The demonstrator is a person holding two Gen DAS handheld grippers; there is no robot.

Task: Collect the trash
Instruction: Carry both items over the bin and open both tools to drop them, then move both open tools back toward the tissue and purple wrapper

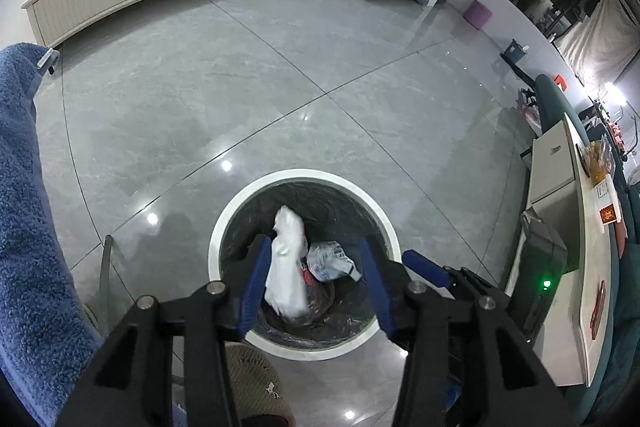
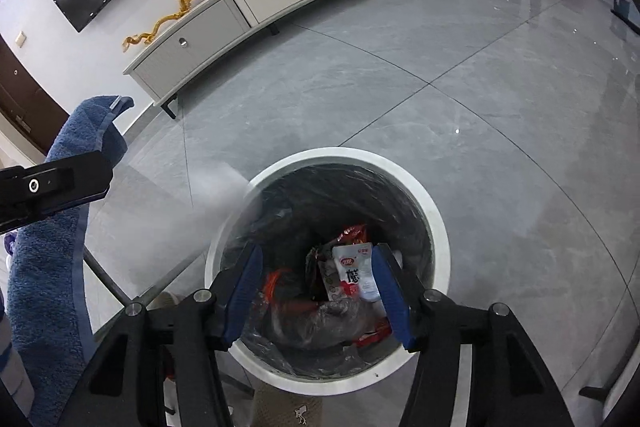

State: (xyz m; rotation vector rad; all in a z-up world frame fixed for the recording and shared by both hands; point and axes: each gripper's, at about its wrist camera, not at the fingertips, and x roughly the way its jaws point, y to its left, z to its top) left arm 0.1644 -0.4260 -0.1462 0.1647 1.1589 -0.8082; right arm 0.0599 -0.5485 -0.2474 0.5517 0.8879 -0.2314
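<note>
Crumpled trash (image 1: 286,263), round white-rimmed bin (image 1: 236,203)

Below my open jaws stands a round white-rimmed bin (image 1: 224,227) lined with a dark bag, holding a crumpled white tissue (image 1: 286,267), a clear plastic wrapper (image 1: 330,261) and red-and-white snack packets (image 2: 356,273).

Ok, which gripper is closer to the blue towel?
Left. The left gripper hangs over the bin beside the towel; the right gripper is over the bin too, on the left one's far side.
</note>
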